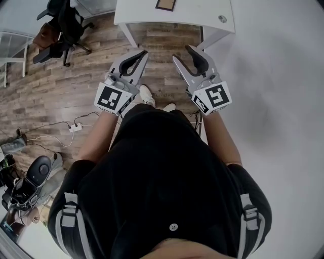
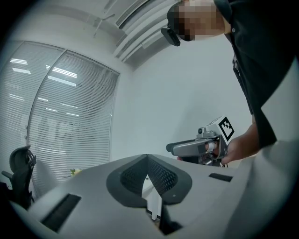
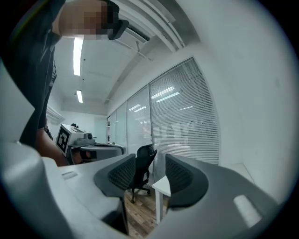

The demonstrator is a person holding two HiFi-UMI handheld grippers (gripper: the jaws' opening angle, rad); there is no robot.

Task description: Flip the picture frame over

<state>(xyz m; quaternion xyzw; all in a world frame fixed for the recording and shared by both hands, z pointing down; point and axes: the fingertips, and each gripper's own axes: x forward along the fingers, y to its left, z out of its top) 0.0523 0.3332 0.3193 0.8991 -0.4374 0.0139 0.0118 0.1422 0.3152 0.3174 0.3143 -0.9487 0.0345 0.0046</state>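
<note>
Nearest: black shirt (image 1: 162,167). Item: brown rectangular picture frame (image 1: 165,4), flat on white table (image 1: 192,12), top centre, untouched. Below it, left grey gripper (image 1: 144,52), jaws together, empty; right grey gripper (image 1: 181,52), jaws apart, empty. Risk: nudged flat frame likely slides away.

1. The floor (image 1: 76,91) is brown wood planks with streaky grain.
2. The far table (image 1: 192,12) is white, smooth and matt.
3. The picture frame (image 1: 165,4) on it has a brown edge that looks like wood.
4. The left gripper (image 1: 144,52) and right gripper (image 1: 181,52) have grey shells that look like smooth, matt plastic.
5. Their pads (image 3: 187,179) are black, with a bumpy, net-like pattern.
6. The person's shirt (image 1: 162,167) is black cloth, soft and matt.
7. The blinds (image 3: 187,107) are thin pale slats with a slight shine.
</note>
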